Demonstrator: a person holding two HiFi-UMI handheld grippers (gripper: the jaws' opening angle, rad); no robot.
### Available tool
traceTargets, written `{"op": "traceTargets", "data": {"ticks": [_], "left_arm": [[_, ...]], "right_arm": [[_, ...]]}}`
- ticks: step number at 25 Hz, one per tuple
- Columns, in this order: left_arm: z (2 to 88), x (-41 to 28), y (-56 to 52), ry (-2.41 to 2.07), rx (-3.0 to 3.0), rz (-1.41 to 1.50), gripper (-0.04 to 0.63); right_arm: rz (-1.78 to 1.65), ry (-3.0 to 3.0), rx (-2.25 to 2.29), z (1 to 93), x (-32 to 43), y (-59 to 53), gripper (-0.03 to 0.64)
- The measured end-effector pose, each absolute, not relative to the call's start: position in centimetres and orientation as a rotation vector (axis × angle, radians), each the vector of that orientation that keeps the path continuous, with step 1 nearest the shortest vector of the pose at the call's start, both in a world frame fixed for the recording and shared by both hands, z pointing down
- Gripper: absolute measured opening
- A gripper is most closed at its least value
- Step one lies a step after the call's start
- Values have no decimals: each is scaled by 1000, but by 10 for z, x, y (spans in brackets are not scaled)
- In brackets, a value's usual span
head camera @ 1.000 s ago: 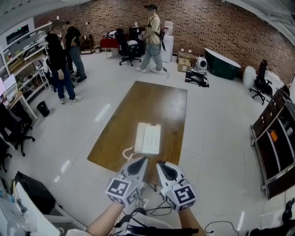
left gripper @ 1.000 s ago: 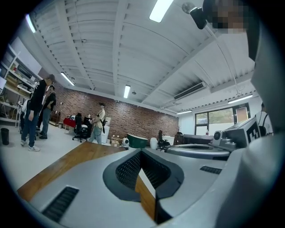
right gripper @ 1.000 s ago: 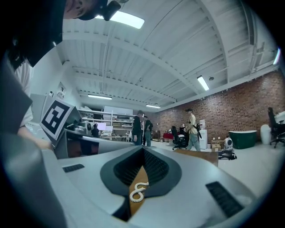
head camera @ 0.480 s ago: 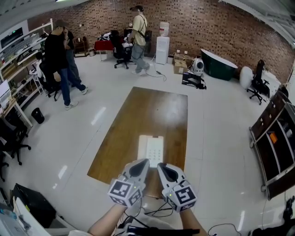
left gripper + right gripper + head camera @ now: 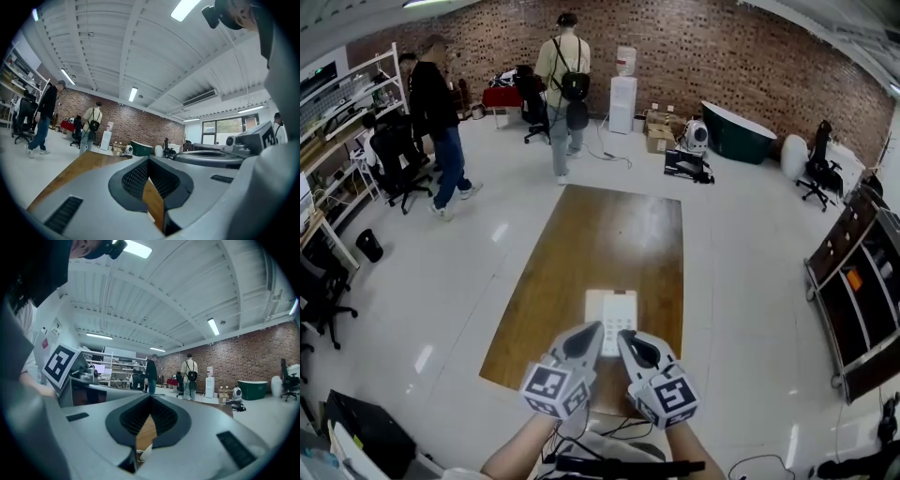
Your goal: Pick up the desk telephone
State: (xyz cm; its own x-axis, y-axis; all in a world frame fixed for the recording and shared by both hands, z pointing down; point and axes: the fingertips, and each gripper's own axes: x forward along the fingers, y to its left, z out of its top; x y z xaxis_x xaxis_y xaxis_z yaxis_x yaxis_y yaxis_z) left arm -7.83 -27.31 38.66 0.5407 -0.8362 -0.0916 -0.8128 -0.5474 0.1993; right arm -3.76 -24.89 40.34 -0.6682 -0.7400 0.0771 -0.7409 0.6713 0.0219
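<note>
Head view: I hold my left tongs point(image 5: 587, 331) and right tongs point(image 5: 625, 337) side by side over the near end of the worktop point(image 5: 600, 234), both pointing away from me. Each pair looks pressed shut and carries nothing. The white phone point(image 5: 612, 317) lies flat on the worktop's near end, slightly right of centre, just beyond the tips. The tips overlap its near edge from this angle, and I cannot tell whether they touch it. Far off, a person with a backpack point(image 5: 562, 80) stands by the brick wall and another person in dark clothes point(image 5: 439, 117) stands at the far left.

Left gripper view: my left tongs point(image 5: 149, 161) are closed, the tips meeting, with nothing between them. Brown worktop point(image 5: 82, 164) shows to the left and through the narrow slot below the tips. The marker cube of my right tongs point(image 5: 262, 137) sits at the right edge.

Right gripper view: my right tongs point(image 5: 151, 400) are likewise closed and empty. Worktop point(image 5: 146, 432) shows through the slot, with a small white patch point(image 5: 147, 452) low in it that I cannot identify. The left tongs' marker cube point(image 5: 61, 363) is at the left.
</note>
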Motion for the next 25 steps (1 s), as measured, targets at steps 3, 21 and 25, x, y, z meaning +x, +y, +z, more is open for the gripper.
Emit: {"op": "traceTargets", "data": {"ticks": [3, 21, 25], "left_arm": [[392, -77, -279, -1406, 2634, -259, 0], [408, -61, -319, -1435, 2586, -207, 0], [419, -57, -330, -1450, 2559, -173, 0]], "right_arm": [[21, -2787, 1234, 407, -38, -253, 3], [111, -2794, 1191, 428, -19, -296, 3], [145, -2785, 1200, 436, -8, -308, 3]]}}
